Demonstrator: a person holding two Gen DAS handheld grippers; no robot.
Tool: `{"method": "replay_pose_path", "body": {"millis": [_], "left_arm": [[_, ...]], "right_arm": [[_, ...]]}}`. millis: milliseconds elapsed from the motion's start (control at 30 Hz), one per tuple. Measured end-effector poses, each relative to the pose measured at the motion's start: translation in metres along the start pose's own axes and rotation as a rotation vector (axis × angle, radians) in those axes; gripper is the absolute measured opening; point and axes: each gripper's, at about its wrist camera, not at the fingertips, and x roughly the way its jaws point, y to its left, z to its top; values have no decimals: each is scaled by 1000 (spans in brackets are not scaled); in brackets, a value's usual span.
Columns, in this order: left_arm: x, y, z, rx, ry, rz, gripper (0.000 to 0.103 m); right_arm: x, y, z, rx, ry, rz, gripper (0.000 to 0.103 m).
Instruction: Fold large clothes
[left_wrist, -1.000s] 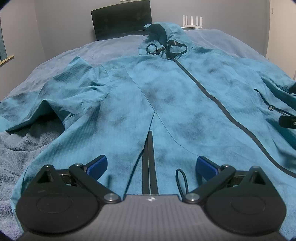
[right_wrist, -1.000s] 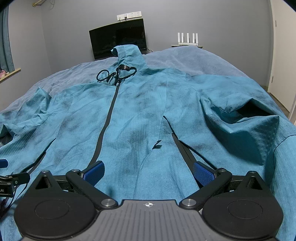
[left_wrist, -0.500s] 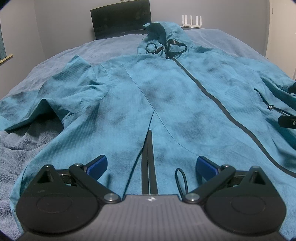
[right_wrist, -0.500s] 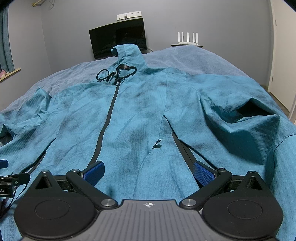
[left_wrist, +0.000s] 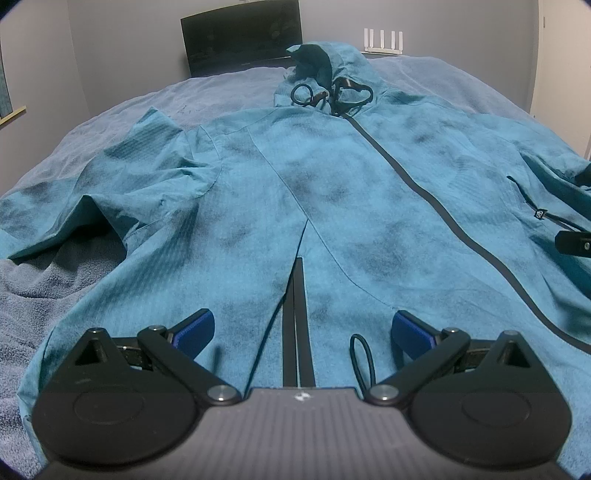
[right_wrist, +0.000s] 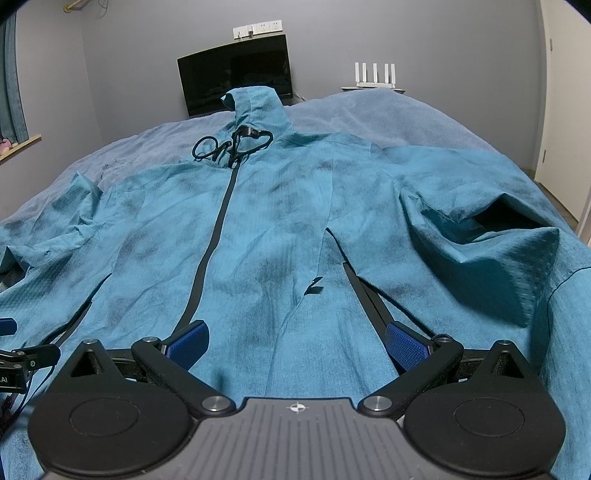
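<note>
Spread face-up on the grey-blue terry-covered bed (left_wrist: 110, 122): a large teal hooded zip jacket of thin mottled fabric (left_wrist: 332, 192), hood toward the dark monitor (right_wrist: 236, 81), hem nearest the cameras. Left tongs (left_wrist: 301, 330) spread wide above the hem left of the black centre zip (left_wrist: 424, 184), gripping nothing. Right tongs (right_wrist: 295, 341) likewise wide apart, empty, over the hem right of that zip. Probably light, limp and somewhat slick, prone to sliding and billowing; stiffer along zip and seams. Best pinched at the hem corners or sleeve cuffs, through both layers, clear of the black drawcords (right_wrist: 229, 146) below the hood.
</note>
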Motion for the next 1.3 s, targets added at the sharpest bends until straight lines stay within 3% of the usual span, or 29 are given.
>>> {"method": "replay_pose_path", "body": {"millis": [1300], "left_arm": [[0, 1, -2, -7, 7, -3, 103]], "right_arm": [[0, -1, 2, 18, -4, 7, 103]]}}
